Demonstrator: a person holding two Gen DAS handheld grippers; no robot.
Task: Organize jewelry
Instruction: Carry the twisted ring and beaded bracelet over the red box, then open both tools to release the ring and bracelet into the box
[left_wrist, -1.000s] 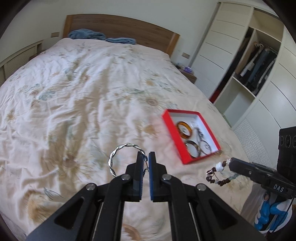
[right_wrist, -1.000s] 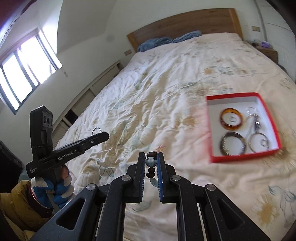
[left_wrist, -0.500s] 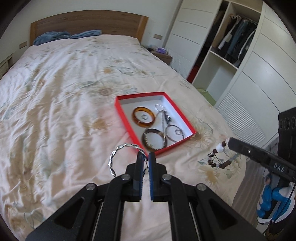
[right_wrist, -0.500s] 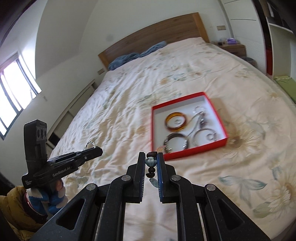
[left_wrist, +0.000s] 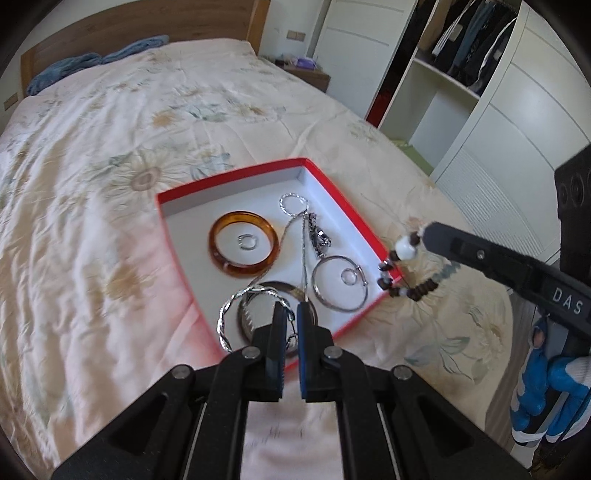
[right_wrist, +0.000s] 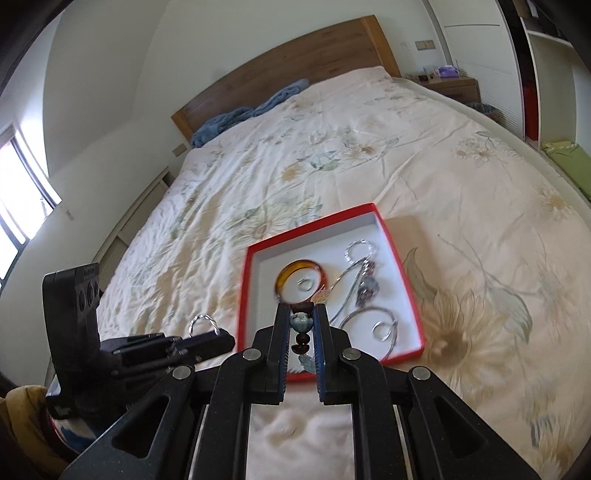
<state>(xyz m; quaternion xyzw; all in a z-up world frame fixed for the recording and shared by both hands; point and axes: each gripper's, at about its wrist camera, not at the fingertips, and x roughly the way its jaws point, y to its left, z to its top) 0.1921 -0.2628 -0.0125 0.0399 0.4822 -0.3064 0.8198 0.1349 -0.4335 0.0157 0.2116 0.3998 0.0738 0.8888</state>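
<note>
A red box (left_wrist: 177, 236) with a white inside lies on the bed and shows in the right wrist view (right_wrist: 243, 295) too. It holds an amber bangle (left_wrist: 243, 251), a silver chain (left_wrist: 303, 236), a silver bangle (left_wrist: 340, 284) and a dark bangle (left_wrist: 258, 295). My left gripper (left_wrist: 290, 317) is shut on a twisted silver bangle (left_wrist: 229, 310), held just above the box's near corner. My right gripper (right_wrist: 302, 317) is shut on a beaded bracelet (right_wrist: 301, 323), which hangs at the box's right rim in the left wrist view (left_wrist: 402, 273).
The bed has a floral cream cover (left_wrist: 110, 147), a wooden headboard (right_wrist: 280, 70) and blue pillows (right_wrist: 236, 118). An open white wardrobe (left_wrist: 461, 74) stands on the right, a nightstand (right_wrist: 454, 85) beside the bed.
Both grippers have moved closer to the red box, each keeping its jewelry. The box now lies right in front of the fingertips of both.
</note>
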